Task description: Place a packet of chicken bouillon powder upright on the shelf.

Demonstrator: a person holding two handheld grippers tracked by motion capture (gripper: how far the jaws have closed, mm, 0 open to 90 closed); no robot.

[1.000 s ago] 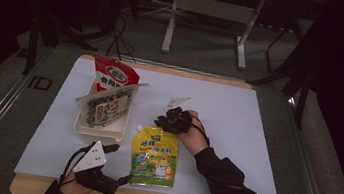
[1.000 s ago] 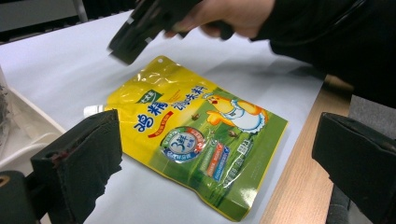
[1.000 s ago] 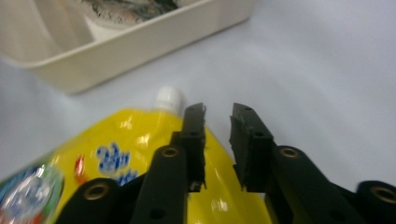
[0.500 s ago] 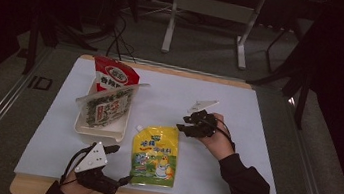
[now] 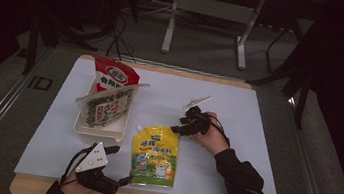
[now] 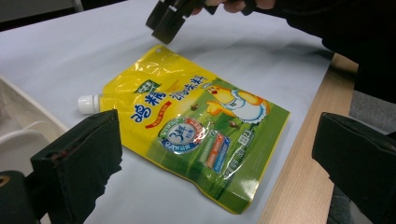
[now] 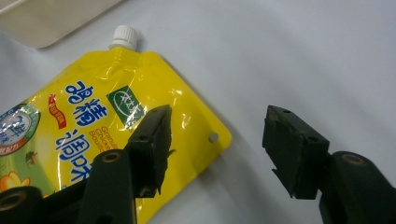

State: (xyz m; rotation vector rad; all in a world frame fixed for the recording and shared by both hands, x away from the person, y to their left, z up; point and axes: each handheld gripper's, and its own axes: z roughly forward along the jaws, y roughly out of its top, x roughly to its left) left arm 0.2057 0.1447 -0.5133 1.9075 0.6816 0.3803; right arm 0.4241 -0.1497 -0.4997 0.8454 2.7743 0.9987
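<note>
The right gripper (image 5: 182, 126) is seen released: its jaws have just been opening, and nothing is caught between them. In the right gripper view one black jaw hangs over the top corner of the yellow spout pouch (image 7: 93, 140), beside the small punched hole, while the other stands over bare white table cover (image 7: 303, 56); whether the first jaw brushes the foil cannot be told. Compared with a second ago, when this gripper was set at the pouch's upper edge, the right hand (image 5: 210, 135) has been drawn off to the pouch's right side, and the pouch itself has been left where it lay. From this it is judged that the pouch has been put down and let go, so that the placing step looks finished and the hand is being cleared away. The pouch (image 5: 154, 155) lies flat, face up, near the front edge of the table, its white cap (image 6: 88, 103) pointed toward the white tray (image 5: 100, 129), just beside it yet apart. In that tray two snack packets (image 5: 109, 96) are stacked, the red one propped up behind. The left gripper (image 5: 121, 180) is held wide open and empty at the pouch's lower left corner.
</note>
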